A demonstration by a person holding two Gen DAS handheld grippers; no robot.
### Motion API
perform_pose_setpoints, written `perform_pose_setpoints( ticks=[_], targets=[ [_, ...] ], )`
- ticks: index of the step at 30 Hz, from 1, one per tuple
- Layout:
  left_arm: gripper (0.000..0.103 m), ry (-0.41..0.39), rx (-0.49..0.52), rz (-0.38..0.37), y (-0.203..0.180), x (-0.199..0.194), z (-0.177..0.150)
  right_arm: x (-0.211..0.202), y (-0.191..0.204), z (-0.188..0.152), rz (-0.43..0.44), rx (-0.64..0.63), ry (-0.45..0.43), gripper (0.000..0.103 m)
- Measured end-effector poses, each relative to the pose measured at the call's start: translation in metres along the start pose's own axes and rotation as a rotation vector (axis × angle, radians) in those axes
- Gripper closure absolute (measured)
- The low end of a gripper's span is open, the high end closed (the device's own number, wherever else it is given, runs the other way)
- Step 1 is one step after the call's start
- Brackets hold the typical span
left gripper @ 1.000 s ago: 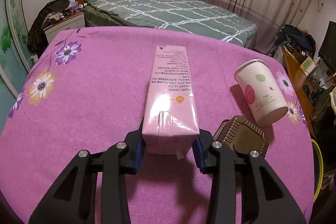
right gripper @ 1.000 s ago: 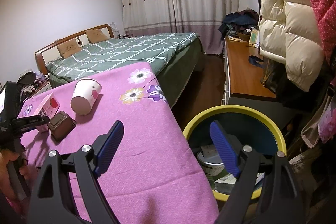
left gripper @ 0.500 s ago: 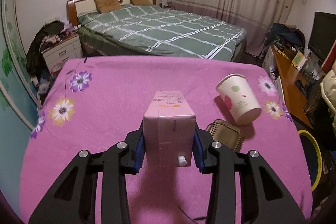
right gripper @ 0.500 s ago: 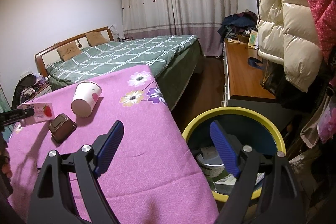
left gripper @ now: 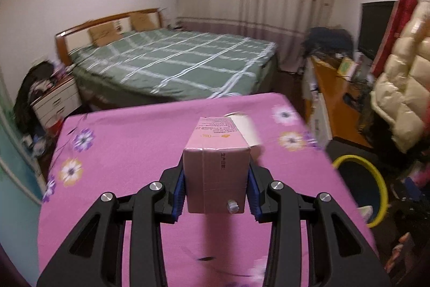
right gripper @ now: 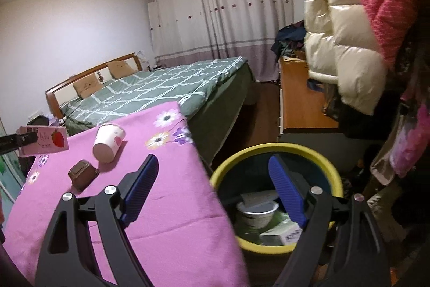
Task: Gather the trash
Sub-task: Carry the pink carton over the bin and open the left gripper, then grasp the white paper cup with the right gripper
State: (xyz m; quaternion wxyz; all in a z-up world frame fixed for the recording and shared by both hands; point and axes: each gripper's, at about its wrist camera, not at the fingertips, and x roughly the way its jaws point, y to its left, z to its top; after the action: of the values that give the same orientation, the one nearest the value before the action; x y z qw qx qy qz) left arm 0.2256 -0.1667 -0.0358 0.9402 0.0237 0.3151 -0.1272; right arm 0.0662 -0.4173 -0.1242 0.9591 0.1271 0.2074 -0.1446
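- Your left gripper (left gripper: 216, 188) clamps the pink carton (left gripper: 217, 174) above the worktop (left gripper: 129, 152), well short of the bin (right gripper: 276, 195).
- Your right gripper (right gripper: 215, 190) hangs released; the cup (right gripper: 108, 143) and brown tray (right gripper: 82, 174) remain on the worktop.

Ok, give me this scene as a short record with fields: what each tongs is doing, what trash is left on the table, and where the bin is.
left tongs: shut on the pink carton, held above the pink tablecloth
right tongs: open, holding nothing
left on table: paper cup on its side; brown tray beside it
bin: yellow-rimmed, on the floor off the table edge
bin contents: a bowl and other packaging
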Motion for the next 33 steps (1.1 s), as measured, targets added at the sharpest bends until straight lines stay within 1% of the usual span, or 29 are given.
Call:
perform_pose_setpoints(
  ticks=[2,5,7,10,12,15,17,19,20,21,22,23,26,28,29,31,33],
  targets=[
    [0.065,-0.001,0.017,-0.043,-0.020,-0.001,0.005,-0.005,-0.010,0.000,-0.018,0.011,-0.002,0.023],
    [0.065,0.004,0.052,-0.118,-0.062,0.005,0.008,-0.014,-0.029,-0.001,-0.054,0.028,0.010,0.023],
    [0.065,0.032,0.073,-0.188,-0.096,0.014,0.008,-0.020,-0.040,-0.001,-0.070,0.034,0.012,0.023],
    [0.065,0.065,0.122,-0.257,-0.145,0.028,0.005,-0.030,-0.056,-0.005,-0.109,0.036,0.014,0.023],
    [0.065,0.108,0.151,-0.321,-0.180,0.040,0.000,-0.041,-0.069,-0.008,-0.137,0.050,0.014,0.023],
    [0.065,0.151,0.197,-0.363,-0.228,0.054,-0.011,-0.052,-0.087,-0.010,-0.173,0.074,0.008,0.023],
    [0.065,0.178,0.220,-0.382,-0.251,0.066,-0.018,-0.055,-0.095,-0.012,-0.184,0.087,0.008,0.023],
    [0.064,0.193,0.245,-0.383,-0.266,0.080,-0.026,-0.057,-0.104,-0.015,-0.196,0.104,0.011,0.023],
    [0.052,0.200,0.259,-0.373,-0.274,0.085,-0.030,-0.057,-0.108,-0.016,-0.198,0.112,0.014,0.023],
    [0.039,0.200,0.258,-0.356,-0.274,0.089,-0.033,-0.057,-0.110,-0.016,-0.198,0.115,0.016,0.023],
    [0.020,0.193,0.249,-0.348,-0.272,0.091,-0.032,-0.056,-0.112,-0.017,-0.196,0.119,0.020,0.023],
    [0.019,0.173,0.231,-0.343,-0.267,0.086,-0.033,-0.055,-0.113,-0.018,-0.191,0.119,0.024,0.023],
    [0.019,0.133,0.213,-0.327,-0.241,0.075,-0.025,-0.050,-0.110,-0.019,-0.172,0.112,0.035,0.023],
    [0.018,0.084,0.176,-0.298,-0.209,0.060,-0.016,-0.046,-0.104,-0.019,-0.156,0.106,0.040,0.023],
    [0.014,0.054,0.147,-0.277,-0.187,0.051,-0.012,-0.043,-0.100,-0.019,-0.142,0.100,0.043,0.023],
    [0.011,0.003,0.093,-0.224,-0.150,0.037,-0.008,-0.037,-0.091,-0.018,-0.119,0.089,0.053,0.023],
    [0.010,-0.050,0.032,-0.158,-0.102,0.021,-0.008,-0.029,-0.076,-0.016,-0.083,0.065,0.066,0.023]
  ],
)
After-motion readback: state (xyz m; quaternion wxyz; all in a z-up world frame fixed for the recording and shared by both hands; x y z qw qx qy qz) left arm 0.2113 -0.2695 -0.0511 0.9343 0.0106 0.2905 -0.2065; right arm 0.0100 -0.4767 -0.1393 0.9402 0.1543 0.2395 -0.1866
